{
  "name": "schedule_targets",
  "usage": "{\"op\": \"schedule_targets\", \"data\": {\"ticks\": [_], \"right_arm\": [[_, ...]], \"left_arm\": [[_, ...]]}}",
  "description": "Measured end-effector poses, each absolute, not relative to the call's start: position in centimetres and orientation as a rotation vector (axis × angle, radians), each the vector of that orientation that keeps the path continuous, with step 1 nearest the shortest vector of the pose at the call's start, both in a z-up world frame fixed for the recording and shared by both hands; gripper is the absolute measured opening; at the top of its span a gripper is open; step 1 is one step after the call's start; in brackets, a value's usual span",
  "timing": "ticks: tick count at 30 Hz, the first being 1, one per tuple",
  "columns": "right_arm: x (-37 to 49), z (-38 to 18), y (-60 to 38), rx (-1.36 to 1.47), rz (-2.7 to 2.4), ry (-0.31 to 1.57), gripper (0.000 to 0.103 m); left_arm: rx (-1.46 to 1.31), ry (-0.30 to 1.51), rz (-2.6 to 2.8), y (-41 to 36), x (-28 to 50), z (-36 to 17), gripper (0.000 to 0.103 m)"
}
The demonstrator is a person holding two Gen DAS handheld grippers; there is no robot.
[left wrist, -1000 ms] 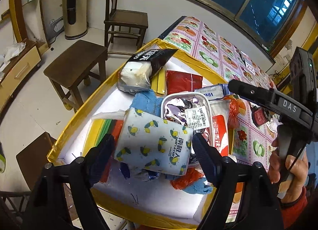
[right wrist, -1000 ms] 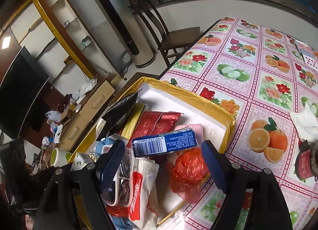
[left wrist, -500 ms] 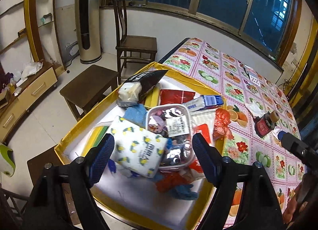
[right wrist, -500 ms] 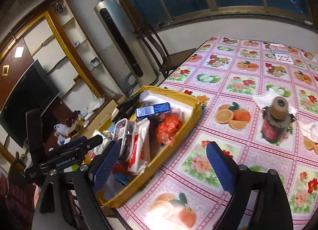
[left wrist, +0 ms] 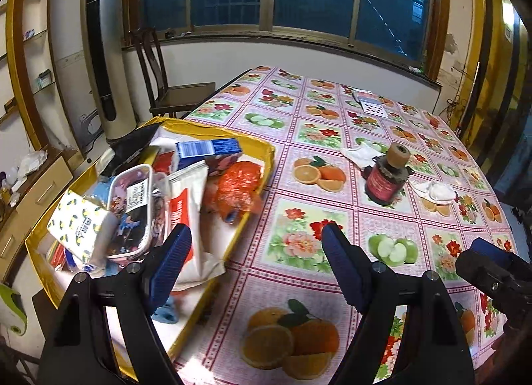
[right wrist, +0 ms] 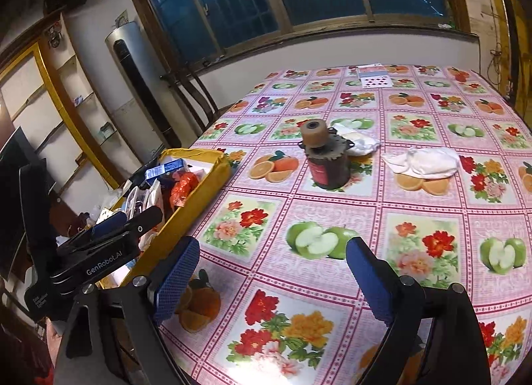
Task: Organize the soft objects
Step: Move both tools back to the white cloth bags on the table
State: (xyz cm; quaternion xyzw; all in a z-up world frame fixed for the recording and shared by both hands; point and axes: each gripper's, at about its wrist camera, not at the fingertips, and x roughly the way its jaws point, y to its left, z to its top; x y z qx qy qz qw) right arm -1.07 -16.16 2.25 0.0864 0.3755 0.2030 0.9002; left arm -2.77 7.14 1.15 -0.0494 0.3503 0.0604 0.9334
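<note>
Both grippers have pulled back from the yellow tray [left wrist: 256,165]; left gripper [left wrist: 256,252] and right gripper [right wrist: 272,268] gape empty.

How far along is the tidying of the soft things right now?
Most items already sit piled in the yellow tray. Nothing is in hand: the left hand-held gripper and right hand-held gripper are both open and empty. Two white cloths lie loose on the table beside the dark jar.

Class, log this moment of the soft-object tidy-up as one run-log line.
left gripper: open, empty | right gripper: open, empty | yellow tray: piled full | white cloth: on table beside dark red jar
</note>
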Motion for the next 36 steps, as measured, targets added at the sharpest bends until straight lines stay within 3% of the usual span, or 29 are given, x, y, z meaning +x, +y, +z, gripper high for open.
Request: {"op": "schedule_targets", "data": {"ticks": [17, 27, 36], "right_arm": [[-0.9, 1.5, -22.1, 0.265, 0.345, 0.769, 0.092], [1.6, 0.6, -25.9, 0.230, 0.251, 0.797, 0.092], [9.6, -0.8, -28.4, 0.119, 0.210, 0.903, 0.092]], "left_arm": [[0.006, 0.727, 0.076, 1.1, -1.1, 0.7, 0.081], [-0.052, 0.820, -0.012, 0.4, 1.2, -0.6, 0.081], [-0.192, 0.985, -0.131, 2.3, 10.4, 1.0, 0.081]]}}
